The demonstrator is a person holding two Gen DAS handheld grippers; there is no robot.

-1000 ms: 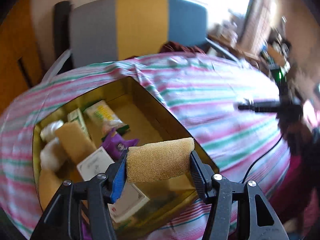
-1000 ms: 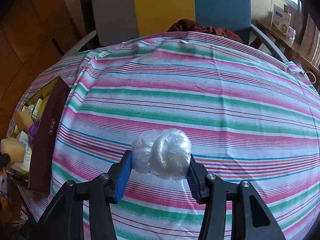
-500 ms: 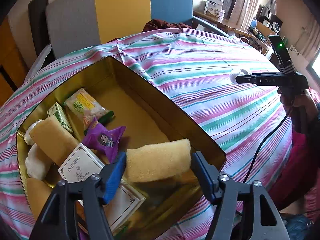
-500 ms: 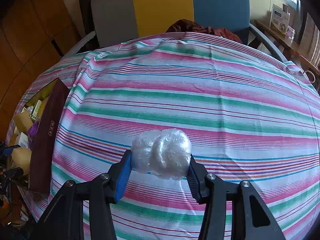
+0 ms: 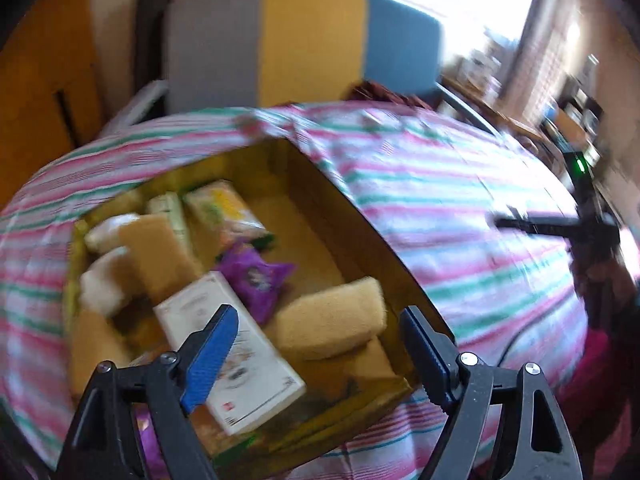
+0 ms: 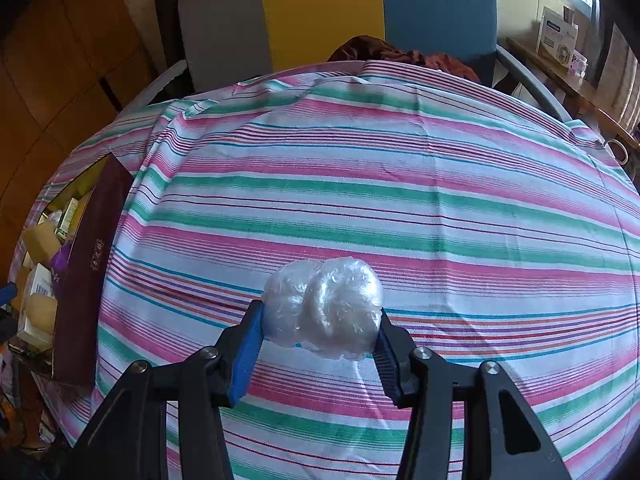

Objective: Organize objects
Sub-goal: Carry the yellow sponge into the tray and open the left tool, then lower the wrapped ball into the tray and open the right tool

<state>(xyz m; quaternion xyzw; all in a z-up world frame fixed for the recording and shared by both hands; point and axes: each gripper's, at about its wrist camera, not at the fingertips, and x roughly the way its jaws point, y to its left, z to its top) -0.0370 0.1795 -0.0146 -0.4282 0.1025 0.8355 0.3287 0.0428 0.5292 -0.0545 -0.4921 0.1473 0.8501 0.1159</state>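
In the blurred left wrist view my left gripper point(image 5: 320, 344) hangs over the gold-lined box point(image 5: 360, 216), its jaws opening and touching nothing. A yellow sponge point(image 5: 332, 326) lies loose in the box's near corner, below the gap between the fingers. The box also holds a white carton point(image 5: 232, 360), a purple packet point(image 5: 256, 280), another sponge point(image 5: 158, 254) and several wrapped snacks. My right gripper point(image 6: 322, 326) is shut on a clear plastic-wrapped ball point(image 6: 324, 310), held above the striped tablecloth point(image 6: 360, 184). The box point(image 6: 86, 280) stands at that view's far left.
A grey, yellow and blue chair point(image 6: 340, 12) stands behind the table. A dark red cloth point(image 6: 400, 56) lies on its seat. A shelf with a white box point(image 6: 558, 38) is at the right. A hand holds the other gripper point(image 5: 560, 226) at the left view's right edge.
My left gripper let go of the yellow sponge, which dropped into the box, and its jaws spread wider. The right gripper and its wrapped ball stayed still.
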